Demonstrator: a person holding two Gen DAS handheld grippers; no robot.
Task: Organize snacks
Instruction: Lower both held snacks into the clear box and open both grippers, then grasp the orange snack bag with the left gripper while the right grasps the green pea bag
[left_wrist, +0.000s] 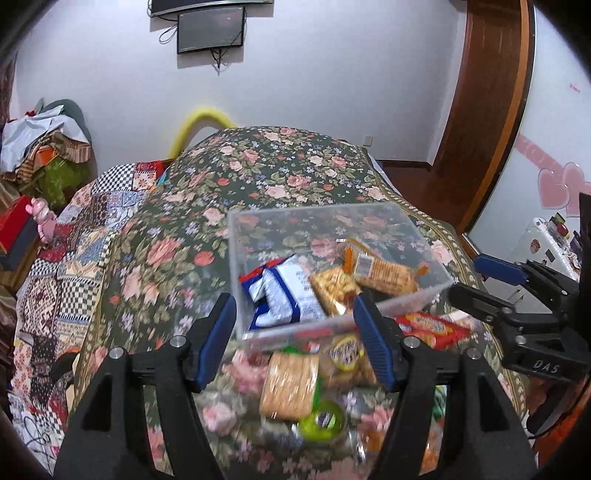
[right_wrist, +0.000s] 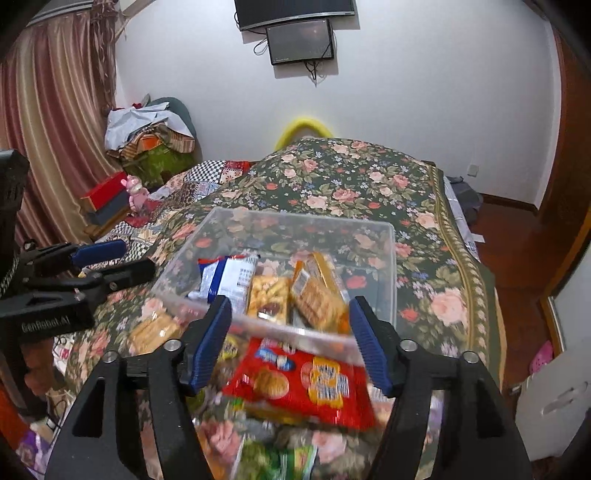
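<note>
Snack sorting on floral bedspread (left_wrist: 280, 173)
Clear box (left_wrist: 236, 236) is sitting on it below the wall monitor (left_wrist: 210, 31); left gripper (left_wrist: 293, 339) and right gripper (right_wrist: 291, 341) are hovering, jaws released.

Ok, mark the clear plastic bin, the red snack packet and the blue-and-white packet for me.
Clear plastic bin (right_wrist: 392, 236): right wrist view, far right corner of its rim.
Red snack packet (right_wrist: 295, 384): right wrist view, middle of its printed face.
Blue-and-white packet (left_wrist: 284, 291): left wrist view, centre of the wrapper inside the bin.

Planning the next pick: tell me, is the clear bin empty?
No. The clear bin holds three packets: a blue-white one and two orange cracker packs.
</note>
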